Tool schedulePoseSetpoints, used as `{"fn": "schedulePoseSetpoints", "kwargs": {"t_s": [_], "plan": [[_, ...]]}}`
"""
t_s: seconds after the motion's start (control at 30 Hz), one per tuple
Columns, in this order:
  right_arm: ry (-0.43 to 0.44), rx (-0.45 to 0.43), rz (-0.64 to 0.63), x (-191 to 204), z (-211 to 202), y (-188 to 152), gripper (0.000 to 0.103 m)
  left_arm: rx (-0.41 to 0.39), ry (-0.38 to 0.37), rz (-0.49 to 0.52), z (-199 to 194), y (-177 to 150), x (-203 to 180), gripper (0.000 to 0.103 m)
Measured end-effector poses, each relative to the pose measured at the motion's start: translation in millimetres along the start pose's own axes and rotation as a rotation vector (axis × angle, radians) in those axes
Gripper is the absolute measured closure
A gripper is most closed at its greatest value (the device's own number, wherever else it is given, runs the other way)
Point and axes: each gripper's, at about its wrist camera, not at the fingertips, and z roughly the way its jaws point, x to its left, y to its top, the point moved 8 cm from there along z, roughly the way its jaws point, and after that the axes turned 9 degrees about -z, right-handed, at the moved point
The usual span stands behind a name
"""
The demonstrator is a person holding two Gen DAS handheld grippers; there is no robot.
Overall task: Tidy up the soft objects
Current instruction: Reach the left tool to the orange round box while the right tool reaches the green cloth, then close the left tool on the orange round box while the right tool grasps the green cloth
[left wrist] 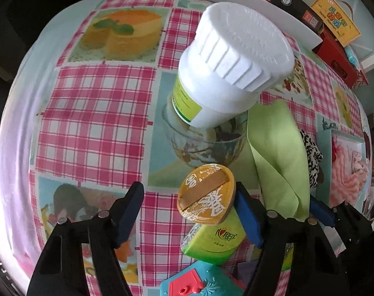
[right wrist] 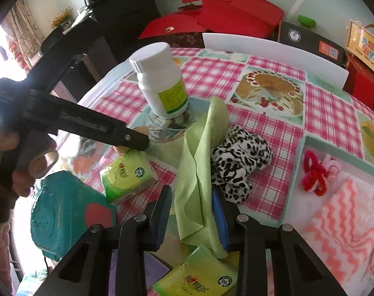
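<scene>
The right gripper (right wrist: 193,218) has its jaws partly apart, with the green cloth (right wrist: 199,172) standing between them. The cloth touches the right blue pad, but it is not clear whether it is pinched. The cloth rises in a fold and its upper edge leans near the white bottle (right wrist: 162,81).

The left gripper (left wrist: 189,212) is wide apart and holds nothing. A gold lid (left wrist: 206,193) lies between its fingers, close to the right one, and whether it touches cannot be told. Under the lid is a green tissue pack (left wrist: 215,240). In the right wrist view this gripper reaches in from the left, its tip just above the same pack (right wrist: 126,177).

The bottle stands on the table (right wrist: 273,128), on a printed bowl picture. Beside the cloth lies a black-and-white spotted cloth (right wrist: 238,157). At the right a shallow box (right wrist: 294,172) contains a red and pink pipe-cleaner piece (right wrist: 315,170) and a pink zigzag towel (right wrist: 344,224). A second tissue pack (right wrist: 199,276) lies near the right gripper, and a teal box (right wrist: 61,212) is at the left.
</scene>
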Motion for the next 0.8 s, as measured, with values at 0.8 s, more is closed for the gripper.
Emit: {"fn": "schedulePoseSetpoints", "kwargs": {"t_s": [0.8], "plan": [[0.019,0.048,0.015,0.7,17.2,-4.0,0.092,0.029,-0.070,0.033,17.3,8.5,-16.2,0.049]]}}
